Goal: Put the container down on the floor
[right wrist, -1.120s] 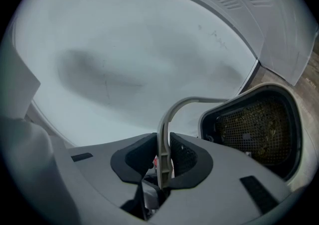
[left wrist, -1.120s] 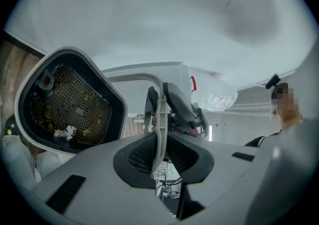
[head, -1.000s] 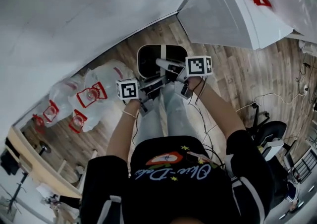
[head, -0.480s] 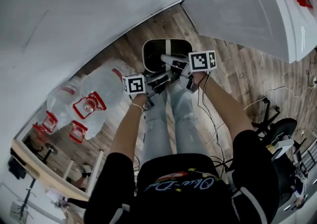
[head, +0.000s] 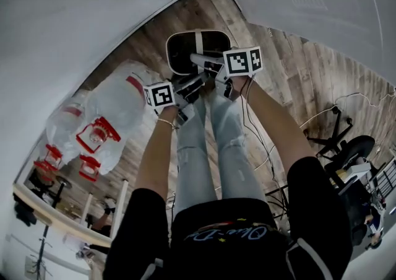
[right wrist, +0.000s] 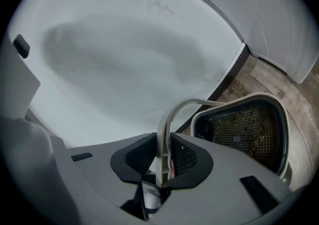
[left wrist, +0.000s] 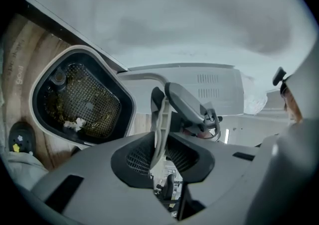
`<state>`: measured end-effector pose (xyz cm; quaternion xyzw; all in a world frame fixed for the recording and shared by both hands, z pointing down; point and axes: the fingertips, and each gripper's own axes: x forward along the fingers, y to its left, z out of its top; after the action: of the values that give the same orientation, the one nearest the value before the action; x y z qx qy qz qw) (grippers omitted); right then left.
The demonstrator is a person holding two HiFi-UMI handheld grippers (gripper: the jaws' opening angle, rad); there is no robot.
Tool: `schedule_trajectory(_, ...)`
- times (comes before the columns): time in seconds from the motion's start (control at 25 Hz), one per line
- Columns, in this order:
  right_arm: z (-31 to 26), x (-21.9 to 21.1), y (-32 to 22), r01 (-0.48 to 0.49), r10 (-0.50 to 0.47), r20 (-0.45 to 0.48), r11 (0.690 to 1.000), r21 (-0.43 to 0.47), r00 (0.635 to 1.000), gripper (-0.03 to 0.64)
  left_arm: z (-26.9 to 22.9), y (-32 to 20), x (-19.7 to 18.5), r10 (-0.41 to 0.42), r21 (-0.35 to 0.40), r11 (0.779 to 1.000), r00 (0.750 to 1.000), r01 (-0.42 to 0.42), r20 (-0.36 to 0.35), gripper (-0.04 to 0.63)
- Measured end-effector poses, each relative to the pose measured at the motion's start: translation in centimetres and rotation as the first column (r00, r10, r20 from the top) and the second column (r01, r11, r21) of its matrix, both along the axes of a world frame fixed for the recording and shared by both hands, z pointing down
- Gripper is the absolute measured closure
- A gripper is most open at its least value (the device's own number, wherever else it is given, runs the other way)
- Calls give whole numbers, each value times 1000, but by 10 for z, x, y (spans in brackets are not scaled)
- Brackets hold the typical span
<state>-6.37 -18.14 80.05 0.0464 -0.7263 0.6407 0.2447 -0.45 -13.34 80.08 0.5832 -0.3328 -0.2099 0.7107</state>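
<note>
The container (head: 169, 56) is a white-rimmed black bin with a dirty mesh basket inside, just above the wooden floor (head: 291, 80) near the wall. Its thin white handle (left wrist: 160, 119) arches up from the rim (left wrist: 79, 50). My left gripper (head: 189, 87) is shut on that handle, though its jaws have just eased open a little with the handle still between the pads. My right gripper (head: 207, 65) is shut on the same handle (right wrist: 164, 134) a bit further along. The bin (right wrist: 239, 100) sits low at the right of the right gripper view.
Clear plastic bags with red print (head: 114, 102) lie on the floor at the left. A white wall (head: 93, 12) runs behind the bin, and a white cabinet (head: 322, 6) stands at the upper right. Cables (head: 260, 142) and a chair base (head: 346, 148) are at the right. The person's legs (head: 210, 148) are below the grippers.
Both grippers have come down together with the container, which now sits closer to the floor by the wall. The grip on the handle looks the same.
</note>
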Motion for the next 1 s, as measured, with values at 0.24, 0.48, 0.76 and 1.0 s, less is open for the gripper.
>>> schedule_trajectory(0.24, 32, -2, 9, 46, -45, -37, 998, 39, 998, 548, 30, 5, -1, 0, -27, 1000, 999, 1, 36, 535)
schedule_trajectory(0.48, 53, 1, 19, 107, -100, -90, 992, 74, 991, 548, 48, 12, 2, 4, -61, 998, 999, -1, 45, 529)
schedule_trajectory(0.76, 71, 10, 28, 148, -132, -162, 985, 89, 978, 543, 65, 19, 10, 7, -117, 993, 1000, -4, 25, 511)
schedule_trajectory(1.0, 82, 21, 24, 120, -97, -212, 988, 98, 972, 541, 75, 16, 13, -80, -169, 983, 997, 76, -21, 482)
